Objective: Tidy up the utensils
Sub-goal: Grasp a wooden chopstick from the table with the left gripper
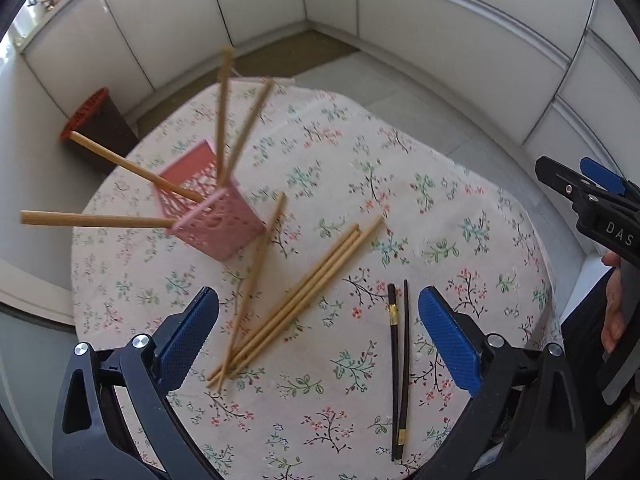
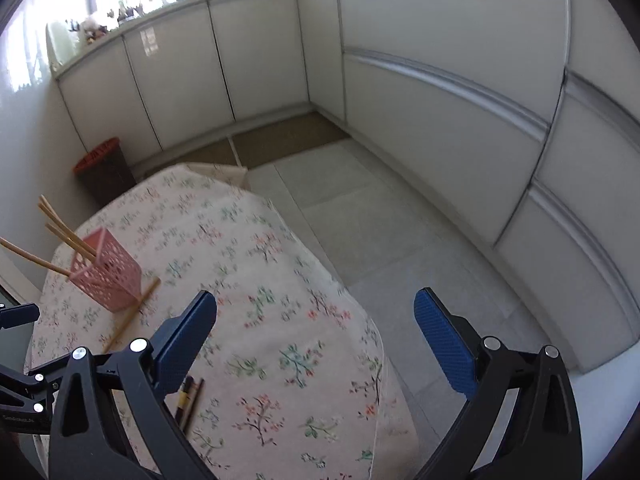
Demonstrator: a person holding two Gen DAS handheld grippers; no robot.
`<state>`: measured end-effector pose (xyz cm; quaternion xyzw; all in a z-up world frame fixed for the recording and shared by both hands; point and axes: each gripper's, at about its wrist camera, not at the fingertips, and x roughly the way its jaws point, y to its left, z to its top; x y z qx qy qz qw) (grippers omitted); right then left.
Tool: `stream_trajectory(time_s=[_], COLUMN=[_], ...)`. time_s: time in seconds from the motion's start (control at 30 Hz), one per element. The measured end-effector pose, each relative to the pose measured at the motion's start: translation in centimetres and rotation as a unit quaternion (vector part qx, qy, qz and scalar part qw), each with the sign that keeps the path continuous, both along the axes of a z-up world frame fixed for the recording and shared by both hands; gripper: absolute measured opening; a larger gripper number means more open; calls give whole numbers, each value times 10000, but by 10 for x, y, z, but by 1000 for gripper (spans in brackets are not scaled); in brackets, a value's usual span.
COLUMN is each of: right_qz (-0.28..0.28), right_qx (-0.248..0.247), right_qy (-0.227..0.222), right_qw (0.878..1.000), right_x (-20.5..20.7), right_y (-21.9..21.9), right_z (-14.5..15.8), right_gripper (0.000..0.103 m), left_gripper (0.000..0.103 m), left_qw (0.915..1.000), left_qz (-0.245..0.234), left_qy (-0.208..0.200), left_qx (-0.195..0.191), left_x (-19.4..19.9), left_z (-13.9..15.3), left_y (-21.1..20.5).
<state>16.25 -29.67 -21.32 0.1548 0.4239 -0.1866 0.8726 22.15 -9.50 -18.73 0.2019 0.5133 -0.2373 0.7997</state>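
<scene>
White glossy cabinet fronts (image 2: 440, 112) line the room on two sides, above a pale tiled floor (image 2: 360, 220).
Round tabletop under a floral-print cloth (image 1: 400, 184): carries all the utensils.
Brown waste bin with an orange rim (image 1: 96, 120): on the floor beyond the tabletop's far left edge.
Left gripper (image 1: 318, 336), black frame with blue ribbed pads: jaws spread wide, grasping nothing, held above the near part of the tabletop.
Right gripper (image 2: 316, 336), same build: jaws spread wide, empty, above the tabletop's right edge and the floor.
Pink perforated plastic utensil holder (image 1: 216, 216), square: stands on the left part of the tabletop, with four light wooden chopsticks (image 1: 132, 164) inside, fanned outward.
Loose light wooden chopsticks (image 1: 304, 300): a bundle lying on the cloth near the holder, one crossing the others with its far end beside the holder's base.
Pair of black chopsticks with gold bands (image 1: 400, 360): flat on the cloth, right of the wooden bundle, apart from it.
</scene>
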Motion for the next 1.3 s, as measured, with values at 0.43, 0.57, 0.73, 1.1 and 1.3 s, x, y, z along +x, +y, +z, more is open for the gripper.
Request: stream_trajectory(time_s=[0.43, 0.57, 0.73, 1.1, 1.3], right_qz=[-211, -254, -355, -125, -70], right_qx=[1031, 1217, 1425, 1325, 1407], right_qy=[895, 968, 1032, 1070, 1118], right_qw=[9904, 9875, 9838, 9853, 9837], right_x=[7, 8, 9, 12, 14], right_y=[-24, -29, -35, -26, -20], right_z=[-55, -62, -69, -68, -69], right_gripper=[96, 96, 96, 96, 96], left_gripper=[54, 35, 30, 21, 14], left_qw=[9942, 9933, 9921, 9898, 9857], left_qz=[-410, -280, -94, 118, 405], left_qy=[793, 930, 1063, 1255, 1615], left_qx=[603, 632, 663, 666, 250], left_x=[38, 52, 65, 87, 101], left_z=[-67, -74, -82, -98, -103], left_y=[-64, -75, -74, -59, -45])
